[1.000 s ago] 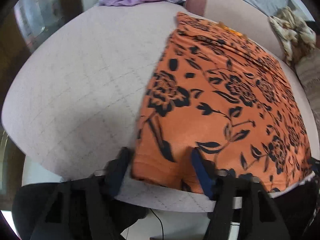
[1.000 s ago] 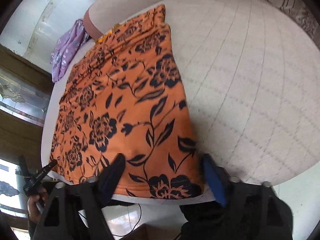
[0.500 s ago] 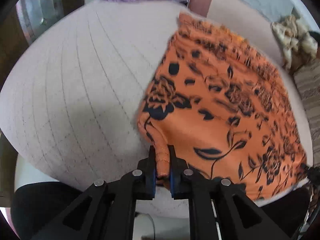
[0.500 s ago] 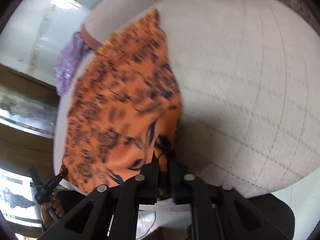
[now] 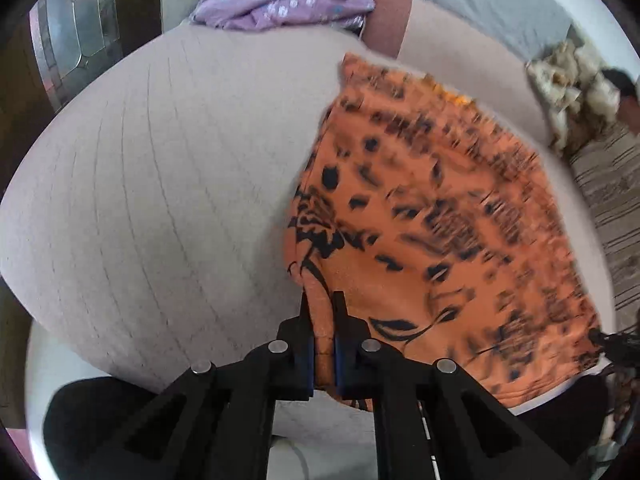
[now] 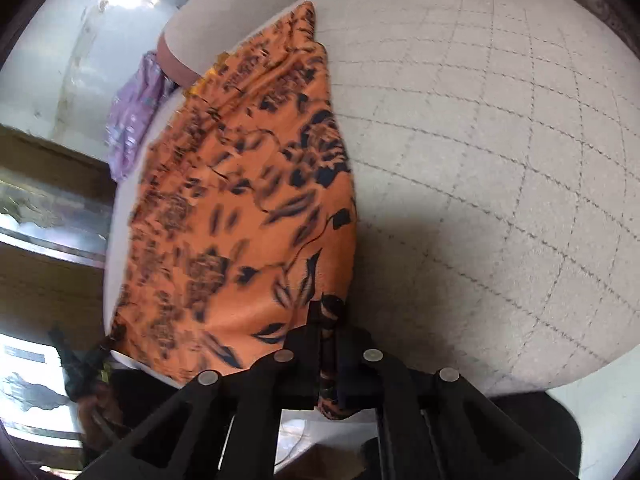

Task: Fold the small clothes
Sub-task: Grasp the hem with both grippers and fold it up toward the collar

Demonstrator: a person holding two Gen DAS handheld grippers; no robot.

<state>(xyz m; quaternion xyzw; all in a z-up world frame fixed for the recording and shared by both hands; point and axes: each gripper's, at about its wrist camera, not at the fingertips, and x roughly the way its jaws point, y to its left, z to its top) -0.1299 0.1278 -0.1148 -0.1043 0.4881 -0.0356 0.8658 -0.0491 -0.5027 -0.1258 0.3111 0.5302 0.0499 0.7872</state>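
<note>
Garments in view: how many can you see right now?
2. The orange cloth with black floral print lies on the quilted pale cushion, its near edge pinched by both grippers. A crumpled purple floral cloth sits at the cushion's far edge. More may lie outside the frames.

Our left gripper (image 5: 323,312) and right gripper (image 6: 329,316) are matte black angular frames, each with round silver screws, triangular cutouts and blue-lined fingers (image 5: 306,354); we wear dark trousers.

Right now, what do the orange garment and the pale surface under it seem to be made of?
Orange garment: probably thin, soft knit fabric, matte, with a black flower print; it bunches between the jaws. Pale surface: apparently quilted or woven textile, matte, crossed by a stitched grid.
</note>
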